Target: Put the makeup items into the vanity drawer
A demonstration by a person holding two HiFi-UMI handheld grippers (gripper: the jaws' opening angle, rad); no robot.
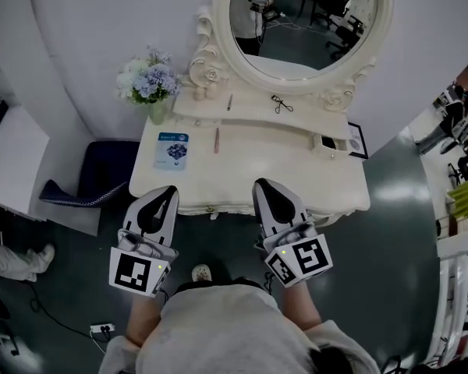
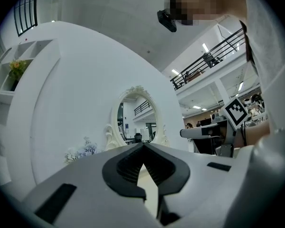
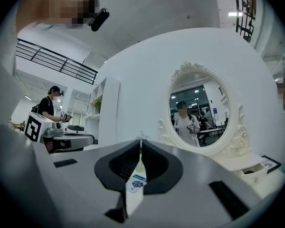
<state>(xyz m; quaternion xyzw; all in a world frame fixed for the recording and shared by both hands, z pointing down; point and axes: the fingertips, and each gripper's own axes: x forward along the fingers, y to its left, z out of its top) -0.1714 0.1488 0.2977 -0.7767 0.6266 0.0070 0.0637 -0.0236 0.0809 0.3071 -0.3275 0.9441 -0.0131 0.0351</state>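
Note:
On the white vanity top [image 1: 257, 170] lie a blue packet [image 1: 171, 148] and a thin pink pencil [image 1: 216, 139]. The raised shelf under the oval mirror [image 1: 304, 14] carries a dark pencil [image 1: 229, 102], an eyelash curler [image 1: 281, 104] and small bottles [image 1: 200, 93]. A small drawer [image 1: 337, 142] at the shelf's right end stands pulled out. My left gripper [image 1: 170, 191] and right gripper [image 1: 262, 185] hover at the vanity's front edge. Both are shut and hold nothing. The packet [image 3: 137, 181] shows below the right gripper's tips [image 3: 140, 141]. The left gripper [image 2: 142, 145] points toward the mirror [image 2: 137, 118].
A vase of pale blue flowers [image 1: 150, 80] stands at the vanity's back left. A framed card [image 1: 357, 139] leans at the right end. A dark blue stool [image 1: 101, 174] sits left of the vanity. A white cabinet [image 1: 12, 158] is at far left, a rack [image 1: 460, 201] at right.

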